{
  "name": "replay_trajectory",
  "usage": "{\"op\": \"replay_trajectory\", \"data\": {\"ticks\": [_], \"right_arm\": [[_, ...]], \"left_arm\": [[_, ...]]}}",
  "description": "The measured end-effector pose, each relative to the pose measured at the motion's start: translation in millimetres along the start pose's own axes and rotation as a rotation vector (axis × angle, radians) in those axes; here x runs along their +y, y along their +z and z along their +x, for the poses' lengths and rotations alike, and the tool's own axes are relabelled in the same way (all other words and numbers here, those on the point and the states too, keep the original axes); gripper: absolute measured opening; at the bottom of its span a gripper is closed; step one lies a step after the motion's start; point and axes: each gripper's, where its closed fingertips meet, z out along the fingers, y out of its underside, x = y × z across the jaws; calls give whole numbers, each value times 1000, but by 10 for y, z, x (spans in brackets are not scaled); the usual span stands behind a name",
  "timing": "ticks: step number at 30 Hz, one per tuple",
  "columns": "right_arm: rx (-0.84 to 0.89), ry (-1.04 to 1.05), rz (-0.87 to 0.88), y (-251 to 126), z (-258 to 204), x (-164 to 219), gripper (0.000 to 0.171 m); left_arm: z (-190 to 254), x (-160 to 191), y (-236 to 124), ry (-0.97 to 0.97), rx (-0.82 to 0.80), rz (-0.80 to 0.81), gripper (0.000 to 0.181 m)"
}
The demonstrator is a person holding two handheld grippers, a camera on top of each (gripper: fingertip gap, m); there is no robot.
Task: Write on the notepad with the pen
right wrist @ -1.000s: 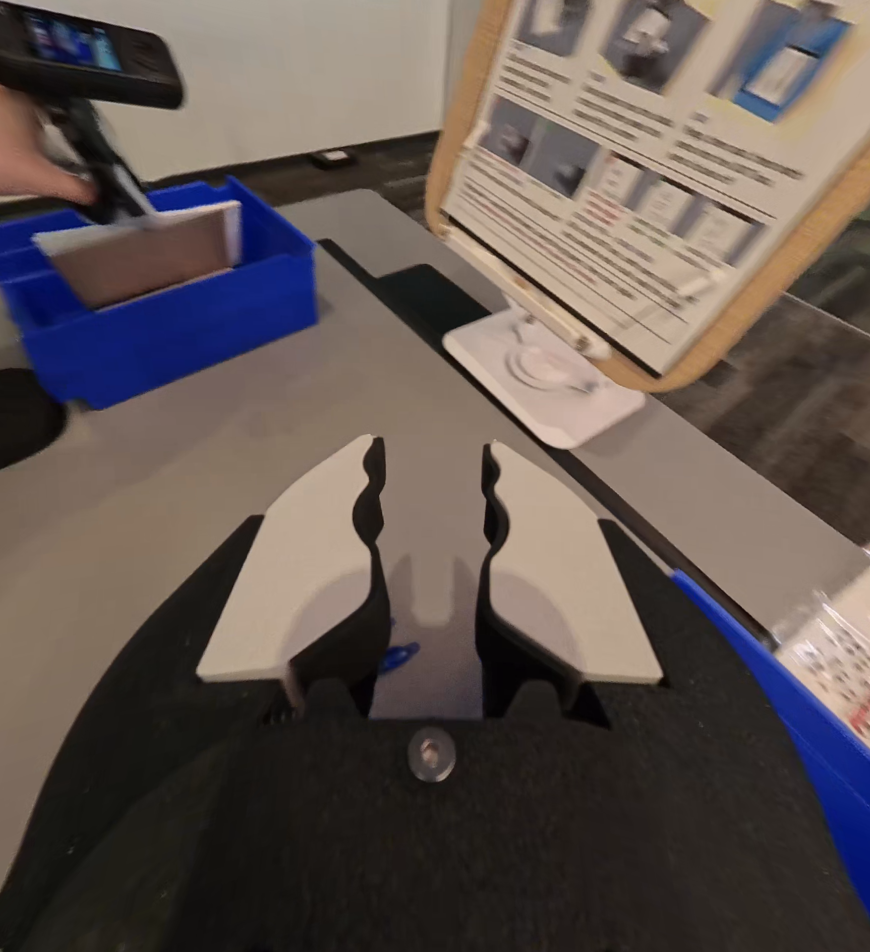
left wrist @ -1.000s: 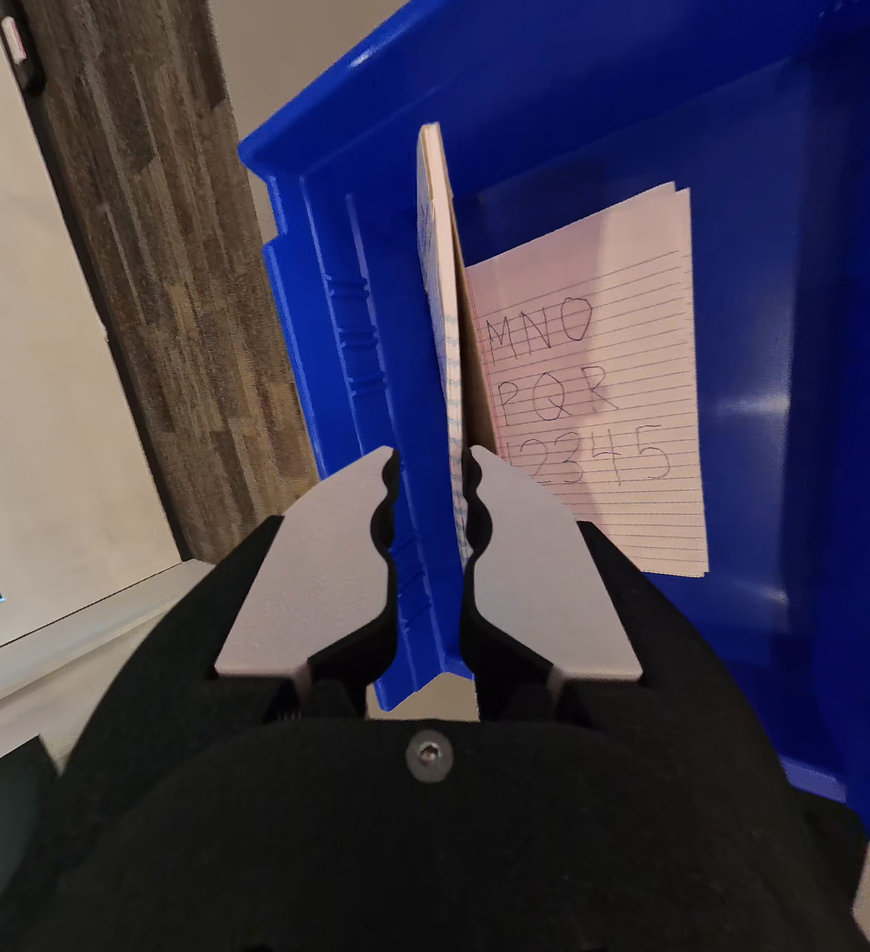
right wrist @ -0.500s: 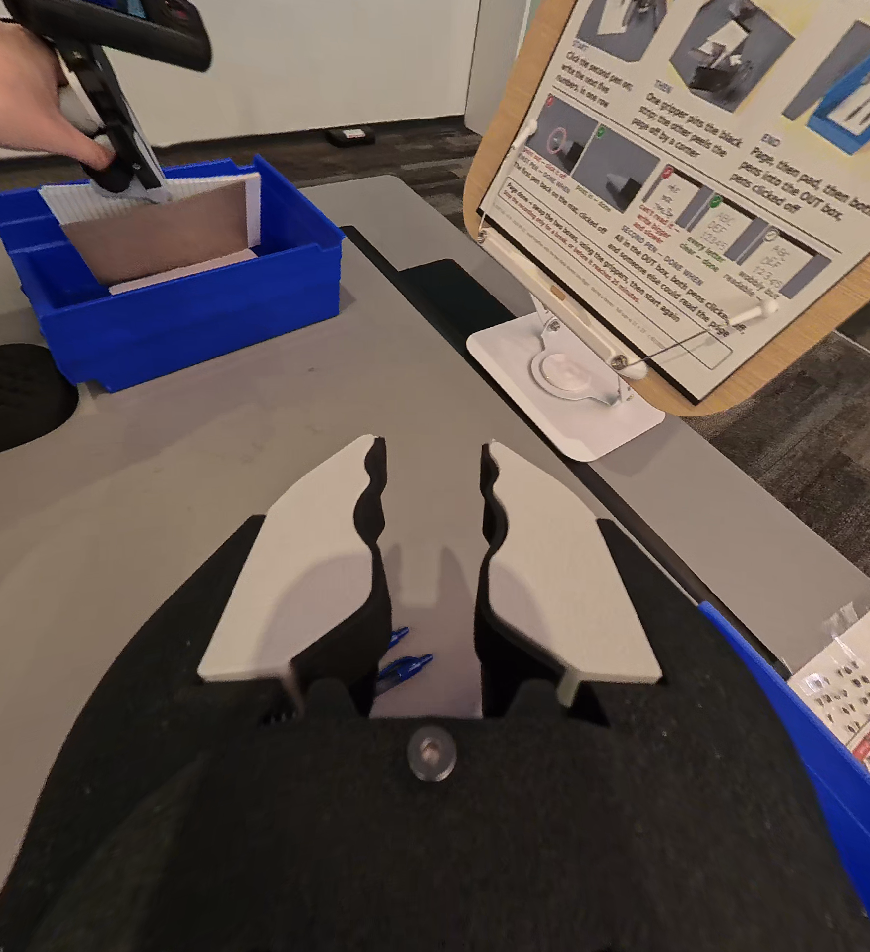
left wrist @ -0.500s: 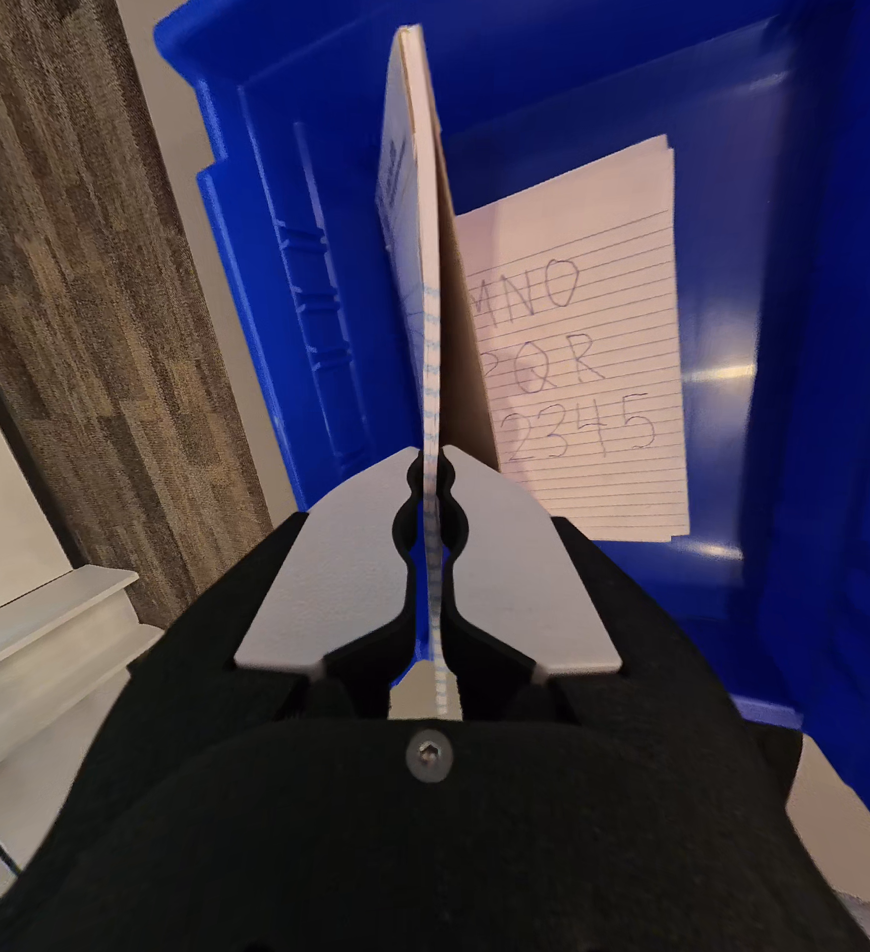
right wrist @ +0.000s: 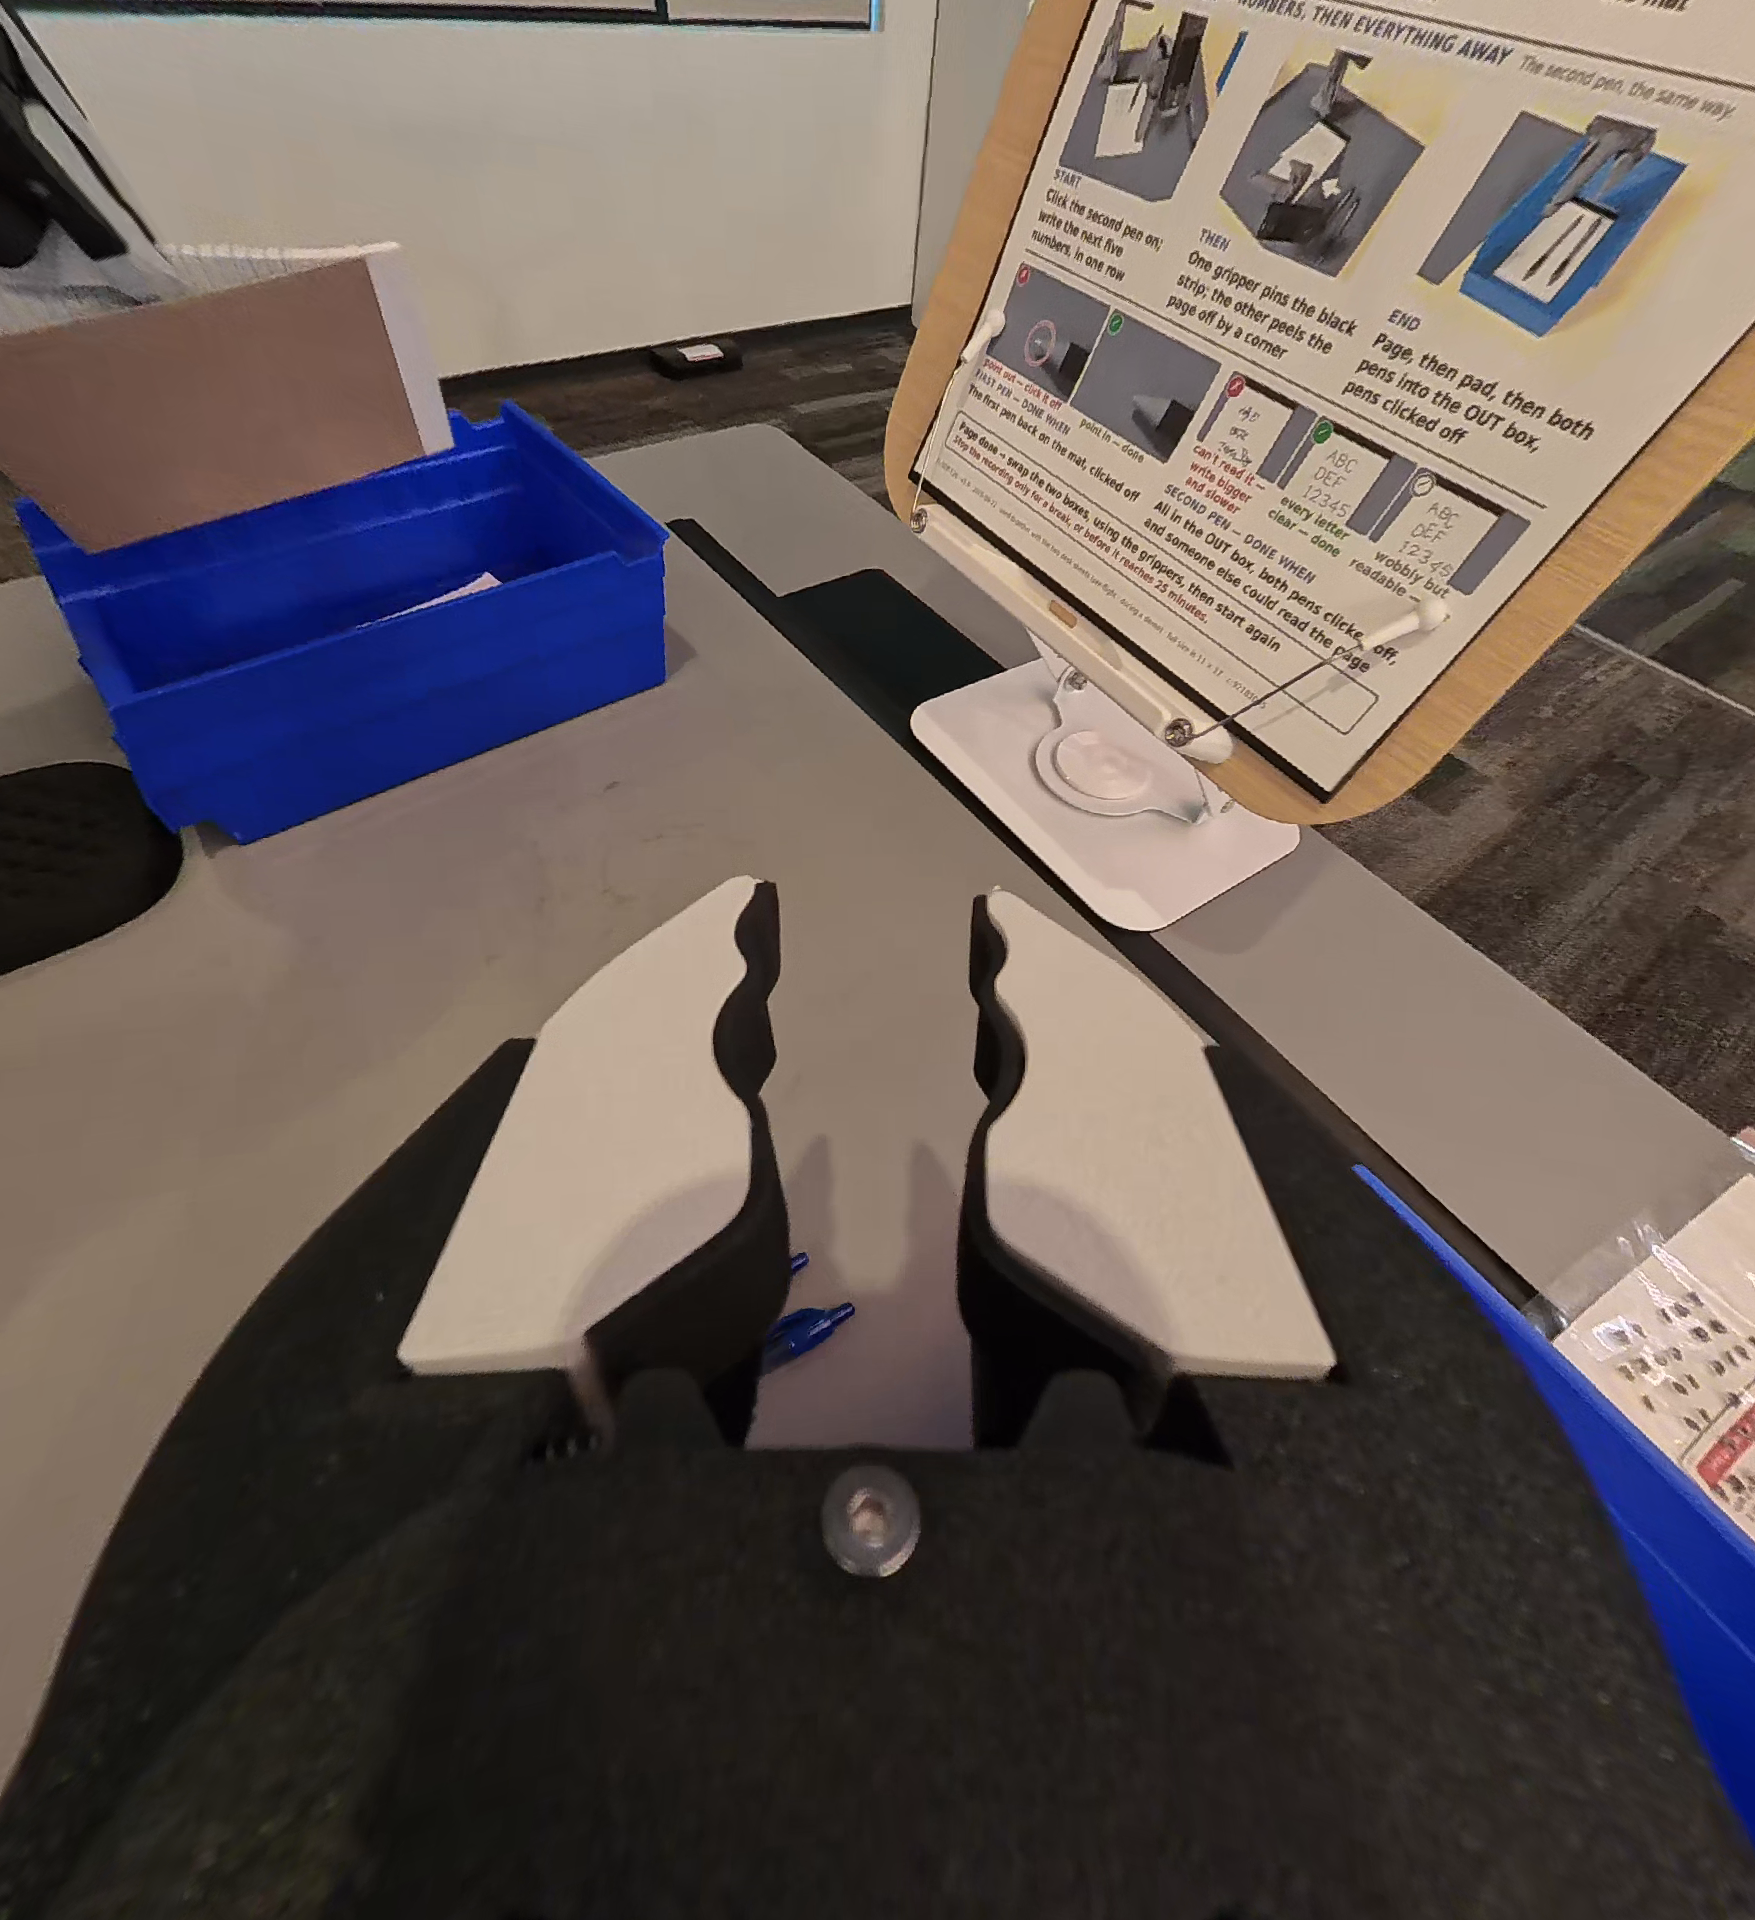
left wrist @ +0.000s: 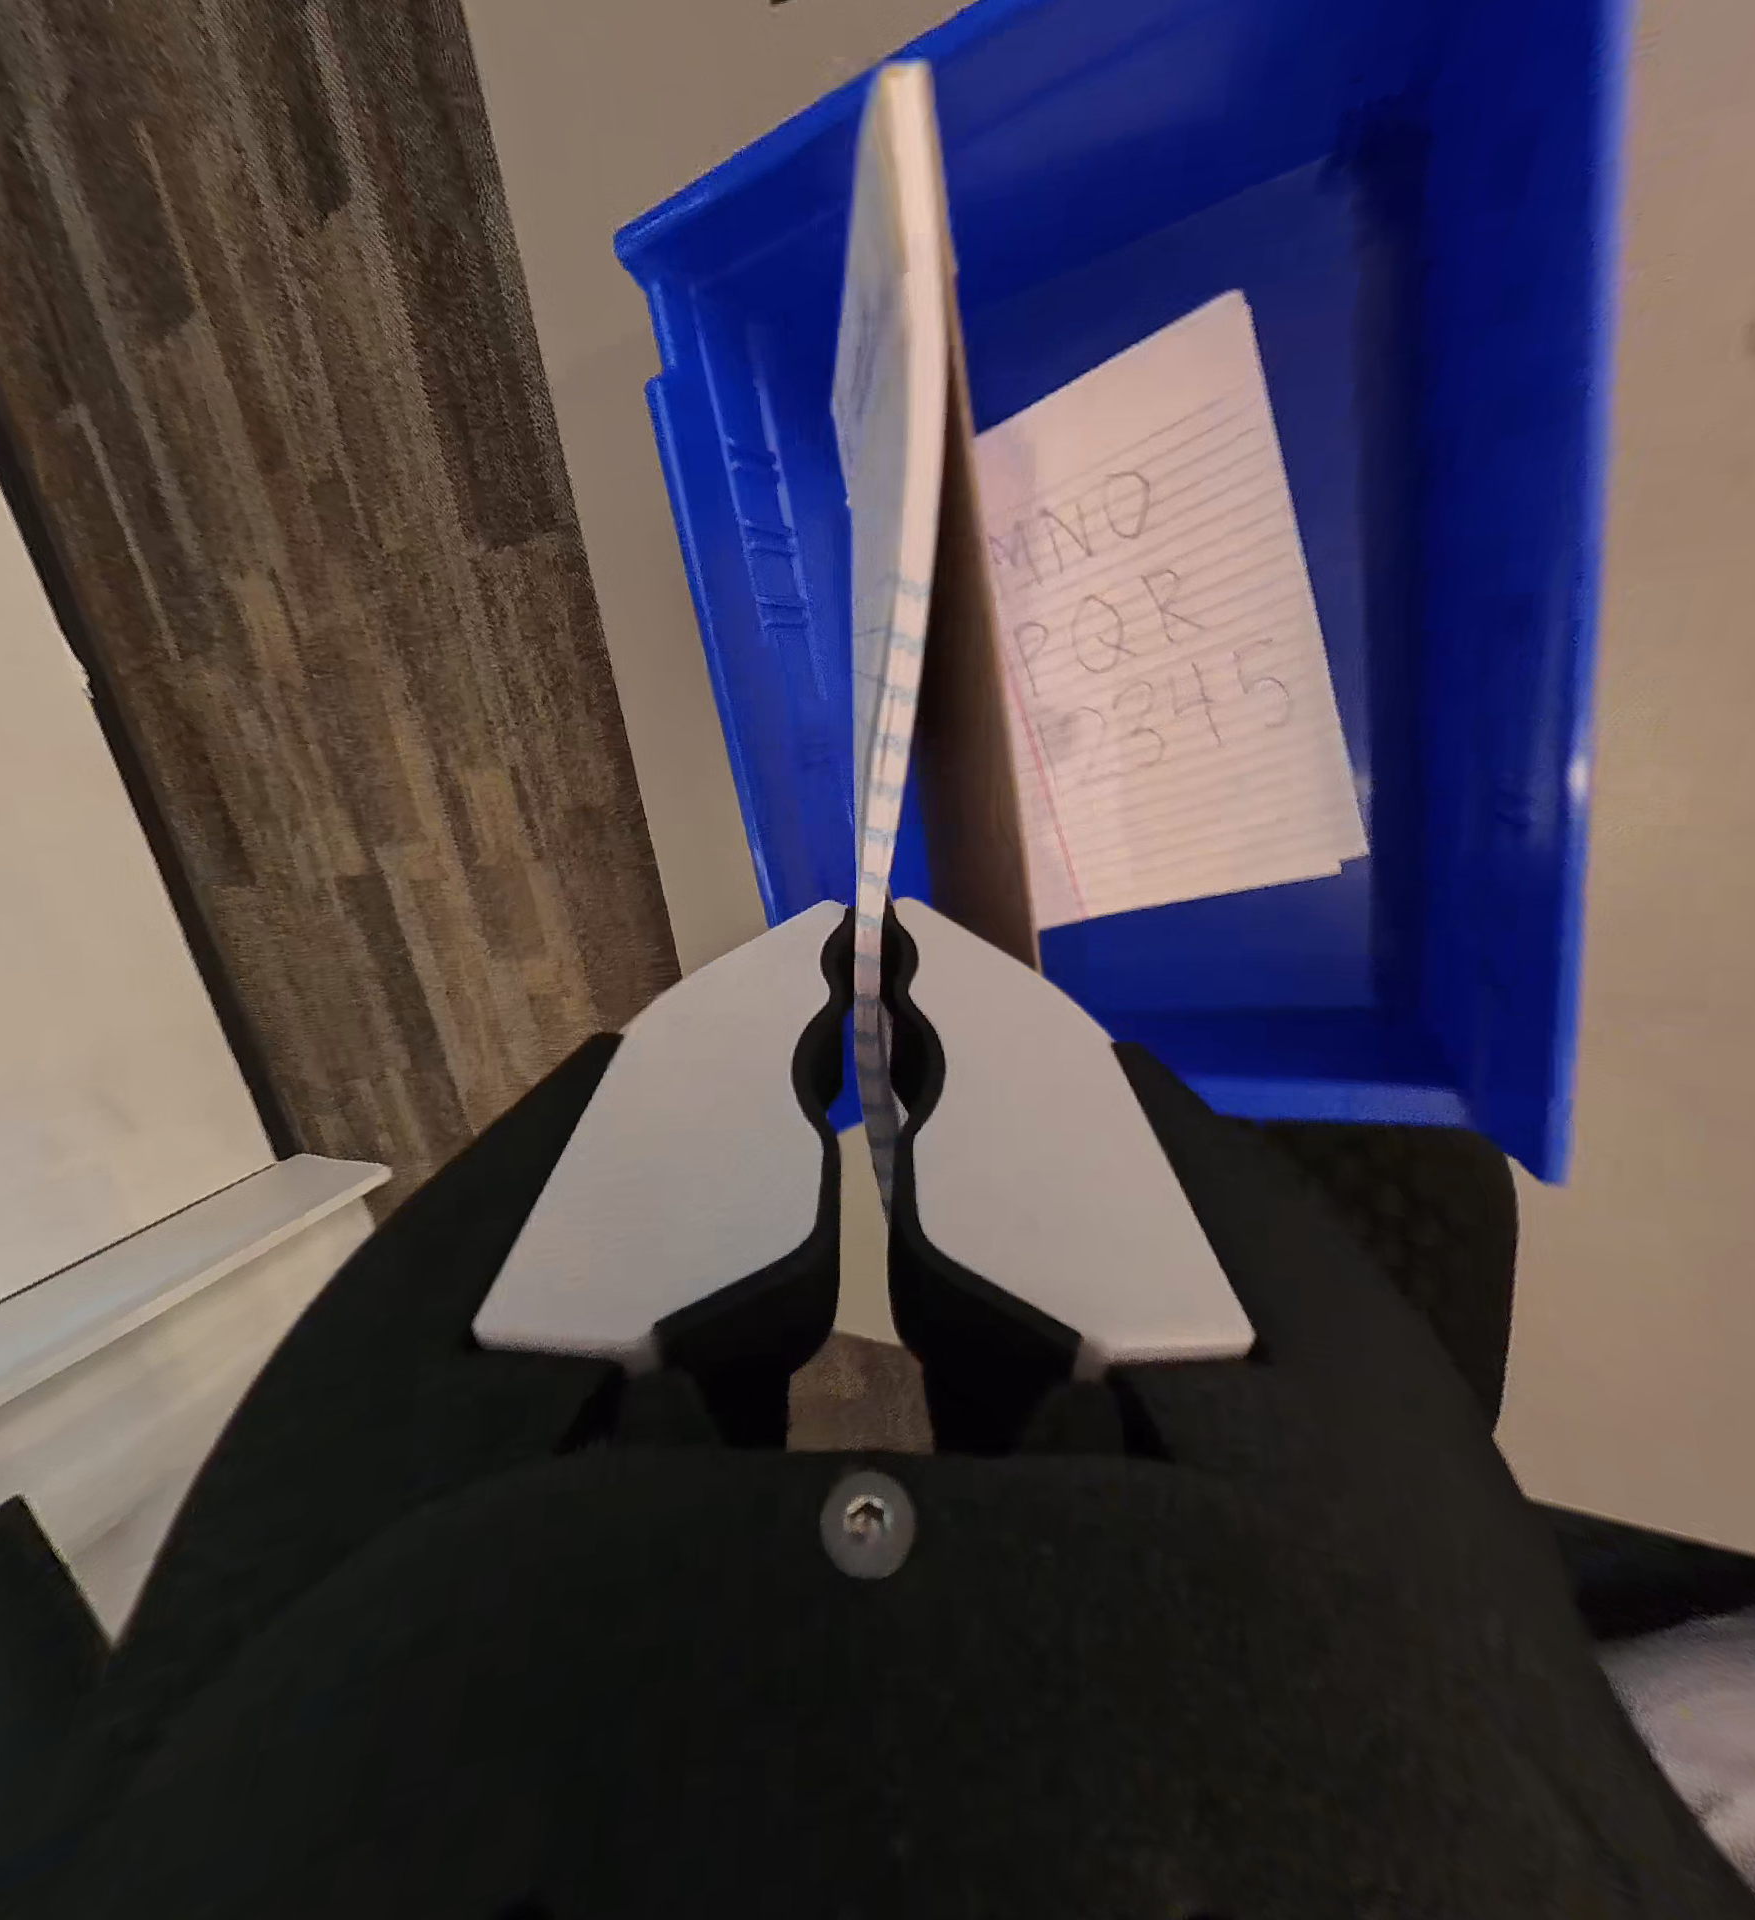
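Left tongs [left wrist: 871, 1023] clamping notepad [left wrist: 894, 436] edge above blue bin [left wrist: 1475, 520]; keeping grip firm, lifting clear. Right tongs [right wrist: 873, 1049] hanging apart, empty, over table [right wrist: 437, 935].

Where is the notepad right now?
The notepad is pinched edge-on in the left hand-held gripper, lifted above the blue bin at the far left of the right wrist view.

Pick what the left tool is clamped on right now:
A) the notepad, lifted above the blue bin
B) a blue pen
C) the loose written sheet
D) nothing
A: the left tool is shut on the edge of the notepad, raised over the blue bin where the loose sheet lies.
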Motion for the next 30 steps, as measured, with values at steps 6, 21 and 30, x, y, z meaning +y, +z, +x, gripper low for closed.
{"op": "replay_trajectory", "data": {"ticks": [6, 21, 30], "right_arm": [[-12, 12, 32, -106, 6, -52, 35], [-76, 11, 134, -407, -132, -251, 35], [-146, 45, 21, -208, -237, -60, 35]], "left_arm": [[581, -11, -532, 138, -10, 8, 3], [2249, -91, -679, 392, -65, -22, 3], [2602, -78, -404, 407, -26, -32, 3]]}}
